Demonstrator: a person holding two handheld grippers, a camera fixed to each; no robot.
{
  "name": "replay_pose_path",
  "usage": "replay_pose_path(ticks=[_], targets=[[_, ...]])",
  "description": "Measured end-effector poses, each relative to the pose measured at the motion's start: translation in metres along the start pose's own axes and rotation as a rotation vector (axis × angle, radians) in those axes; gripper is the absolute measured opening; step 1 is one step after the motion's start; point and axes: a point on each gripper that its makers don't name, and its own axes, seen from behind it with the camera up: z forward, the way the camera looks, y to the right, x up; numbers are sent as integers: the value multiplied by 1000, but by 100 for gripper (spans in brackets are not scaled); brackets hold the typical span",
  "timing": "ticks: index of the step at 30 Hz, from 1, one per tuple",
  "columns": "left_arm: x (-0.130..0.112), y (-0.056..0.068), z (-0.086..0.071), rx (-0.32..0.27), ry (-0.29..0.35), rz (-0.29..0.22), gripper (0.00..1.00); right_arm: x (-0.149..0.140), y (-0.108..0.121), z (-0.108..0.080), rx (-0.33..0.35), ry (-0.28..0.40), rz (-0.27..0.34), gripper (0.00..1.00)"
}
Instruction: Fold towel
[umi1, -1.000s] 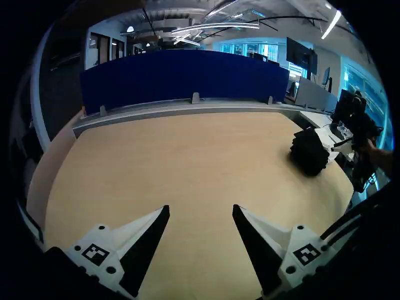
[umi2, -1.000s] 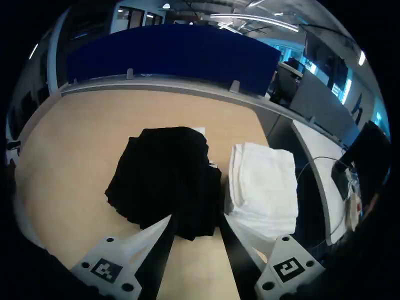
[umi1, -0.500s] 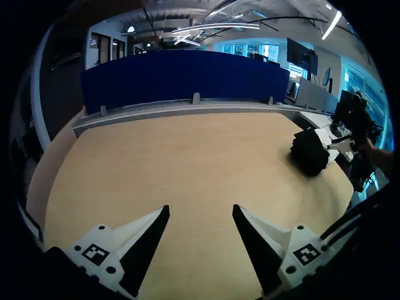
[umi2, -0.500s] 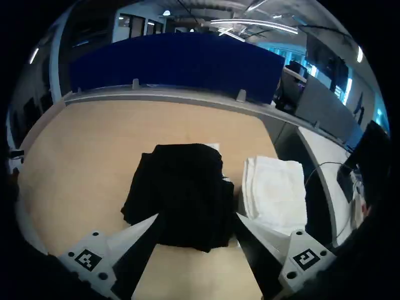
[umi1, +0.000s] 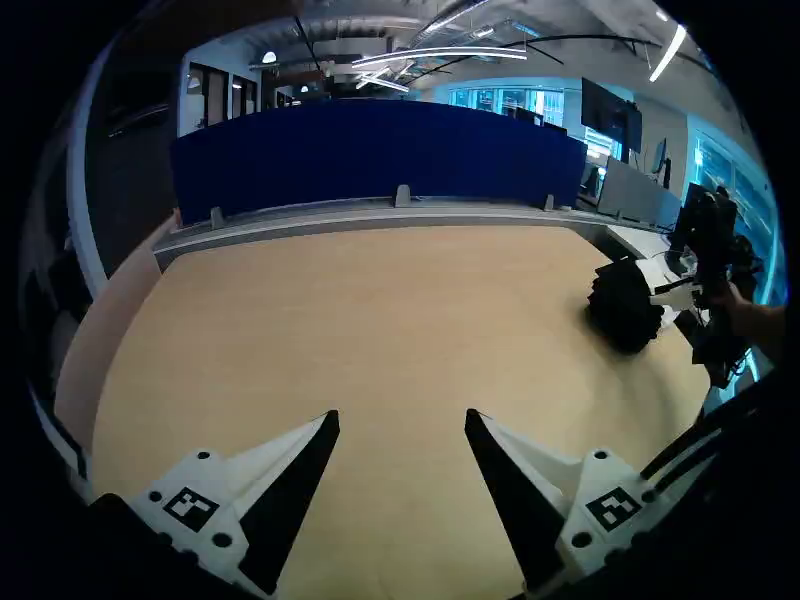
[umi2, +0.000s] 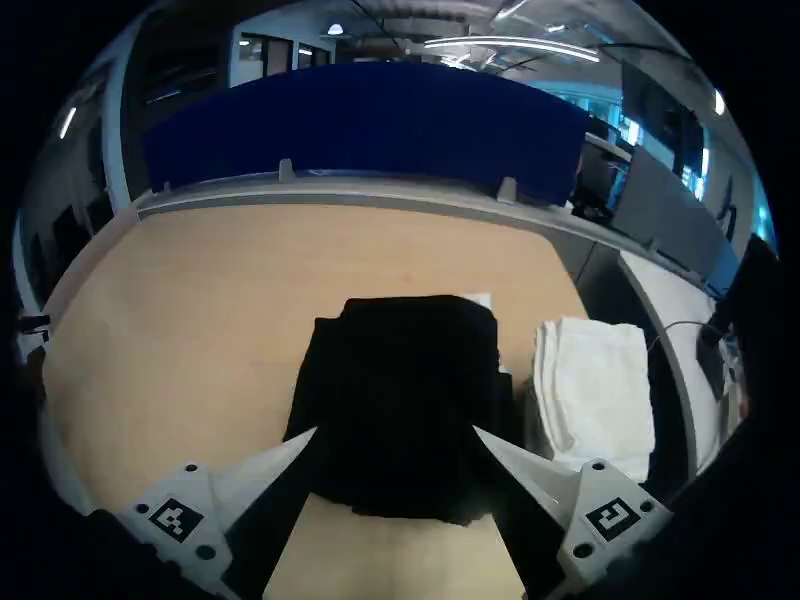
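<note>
**Trainee:** What is the right gripper (umi2: 392, 432) doing at this point?

**Instructor:** It is hovering at the near edge of the black towel (umi2: 400, 380). Its jaws are standing wide apart, one finger passing each side of the cloth, and it is gripping nothing. The towel is lying bundled on the table (umi2: 190, 300), toward the table's right end, just beside a stack of white towels (umi2: 595, 390).

**Trainee:** How should the operator be taking the pick?

**Instructor:** By judgement, the operator should be closing on a single layer at a corner or hem, not on the whole bundle. The operator should also be lifting before dragging, so that the white stack is not being pulled along.

**Trainee:** And the left gripper (umi1: 400, 412)?

**Instructor:** It is hovering above bare tabletop, well apart from the towel. Its jaws are equally wide open and it is holding nothing.

**Trainee:** Where is the working room lying?

**Instructor:** The broad bare surface is lying to the towel's left and ahead of it, up to the blue partition (umi2: 370, 120). The table's right edge is running just past the white stack. Spreading the towel is therefore likely going better toward the left gripper's side.
</note>
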Motion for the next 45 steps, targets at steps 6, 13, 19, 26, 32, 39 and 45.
replay_pose_path(ticks=[6, 13, 19, 26, 32, 39, 45], targets=[[-2, -2, 0, 4, -5, 2, 93, -28, 8, 11, -19, -55, -2, 100], [-2, -4, 1, 8, -8, -2, 94, -38, 11, 18, -20, -74, 7, 100], [0, -5, 4, 8, -6, -8, 93, -19, 8, 12, -17, -37, 4, 100], [0, -6, 5, 11, -6, -13, 94, 32, 9, 8, -15, 50, 10, 100], [0, -6, 7, 12, -6, -16, 93, 50, 8, 15, -8, 67, 6, 100], [-2, -11, 7, 28, -9, -19, 94, 56, 12, 37, -6, 29, -15, 100], [-4, -19, 4, 51, -13, -35, 93, 55, 19, 58, -8, -13, -17, 100]])
